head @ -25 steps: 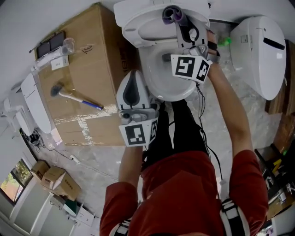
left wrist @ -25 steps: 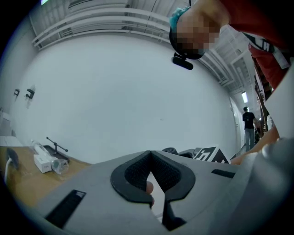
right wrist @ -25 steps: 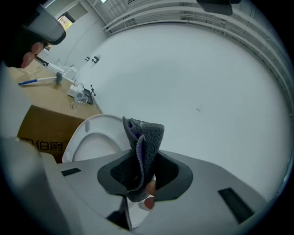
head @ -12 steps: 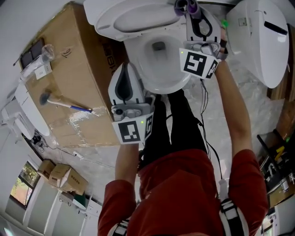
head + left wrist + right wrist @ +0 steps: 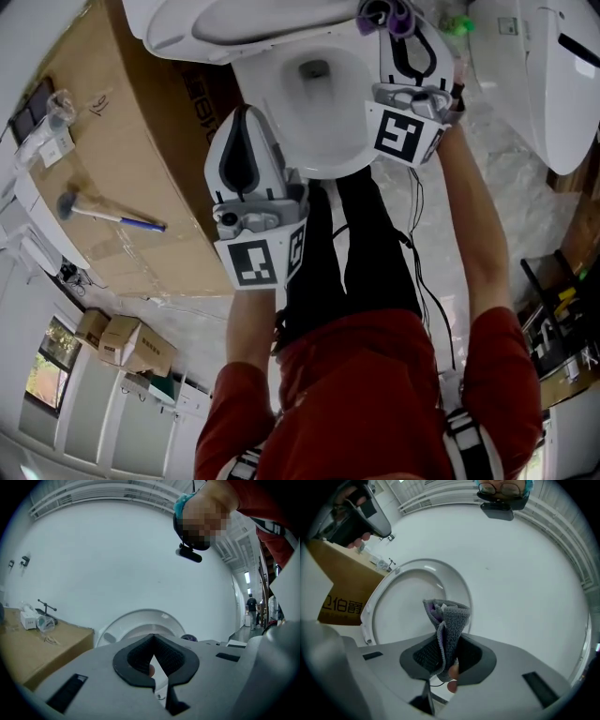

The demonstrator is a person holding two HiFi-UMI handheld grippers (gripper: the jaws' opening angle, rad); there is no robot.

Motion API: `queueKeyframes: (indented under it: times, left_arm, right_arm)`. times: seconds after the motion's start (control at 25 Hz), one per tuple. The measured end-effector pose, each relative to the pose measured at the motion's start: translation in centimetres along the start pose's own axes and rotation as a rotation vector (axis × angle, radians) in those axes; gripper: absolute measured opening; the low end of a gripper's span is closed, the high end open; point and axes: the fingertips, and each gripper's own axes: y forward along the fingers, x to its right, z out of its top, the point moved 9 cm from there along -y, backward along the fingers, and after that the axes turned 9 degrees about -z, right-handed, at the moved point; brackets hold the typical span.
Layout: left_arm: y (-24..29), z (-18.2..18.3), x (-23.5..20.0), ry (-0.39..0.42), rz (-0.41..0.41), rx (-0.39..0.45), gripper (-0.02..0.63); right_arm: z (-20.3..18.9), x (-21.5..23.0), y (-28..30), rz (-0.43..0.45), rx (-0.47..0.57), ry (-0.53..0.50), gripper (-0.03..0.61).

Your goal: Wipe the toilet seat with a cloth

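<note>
The white toilet bowl [image 5: 309,161] stands at the top of the head view, its seat and lid [image 5: 225,21] raised behind it. My right gripper [image 5: 399,36] is shut on a grey and purple cloth [image 5: 384,13] by the bowl's back right edge. In the right gripper view the folded cloth [image 5: 448,620] stands up out of the right gripper [image 5: 443,654] in front of the raised seat [image 5: 389,616]. My left gripper [image 5: 242,117] hovers by the bowl's left rim, shut and empty. The left gripper [image 5: 153,660] points at the raised seat [image 5: 140,619].
A large cardboard box [image 5: 131,141] stands left of the toilet, with a brush [image 5: 103,215] and small items on top. A second white toilet [image 5: 553,75] stands at the right. Plastic sheeting covers the floor. The person's black-trousered legs [image 5: 356,244] stand before the bowl.
The head view has tilted, so the toilet sits higher in the picture. The right gripper with the cloth has shifted from the seat's back middle toward its right side. The left gripper stays beside the bowl.
</note>
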Motion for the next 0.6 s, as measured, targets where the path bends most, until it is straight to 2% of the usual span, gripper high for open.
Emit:
queueKeyframes:
  times: [0.6]
  left_arm:
    - [0.3,-7.6,-1.4,-0.035,0.041,-0.052,0.012]
  right_arm:
    - [-9.7,-8.3,-0.4,0.140,-0.243,0.098,0.074]
